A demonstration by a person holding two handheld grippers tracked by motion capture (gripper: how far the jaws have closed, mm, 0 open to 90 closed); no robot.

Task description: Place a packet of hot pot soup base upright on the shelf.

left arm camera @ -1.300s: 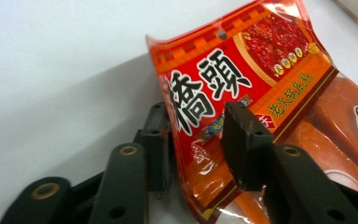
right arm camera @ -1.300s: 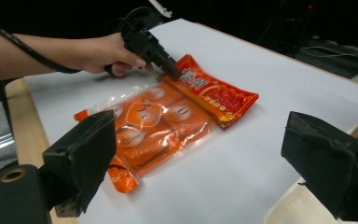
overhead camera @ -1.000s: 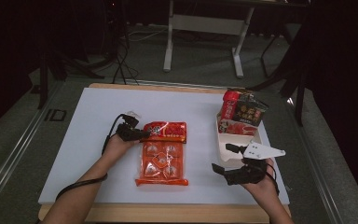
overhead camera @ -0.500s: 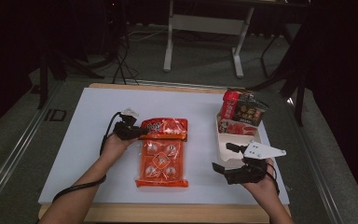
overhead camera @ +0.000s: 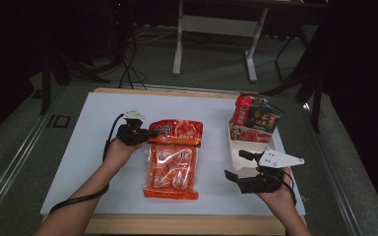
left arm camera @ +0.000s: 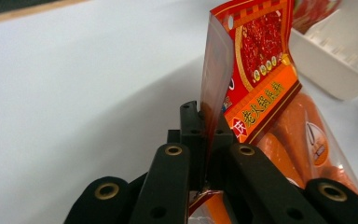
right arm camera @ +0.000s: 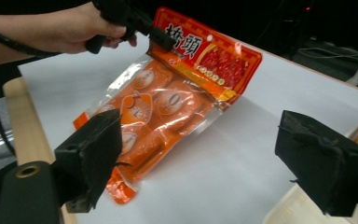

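Note:
An orange-red snack bag lies mid-table with its printed top end raised. My left gripper is shut on that end's left corner; in the left gripper view the bag stands up out of the shut jaws of my left gripper. My right gripper hovers at the right front, open; its jaws have just been closing slightly with nothing between them. In the right gripper view my right gripper faces the bag, held farther off by the left gripper.
A white tray sits at the table's right, just beyond the right gripper, with red and dark snack packets at its far end. The tray's corner lies past the bag. A wooden table edge runs along the front.
The left hand has risen and pulled the bag's top end up off the table, so the bag now bends. The right hand has stayed in place.

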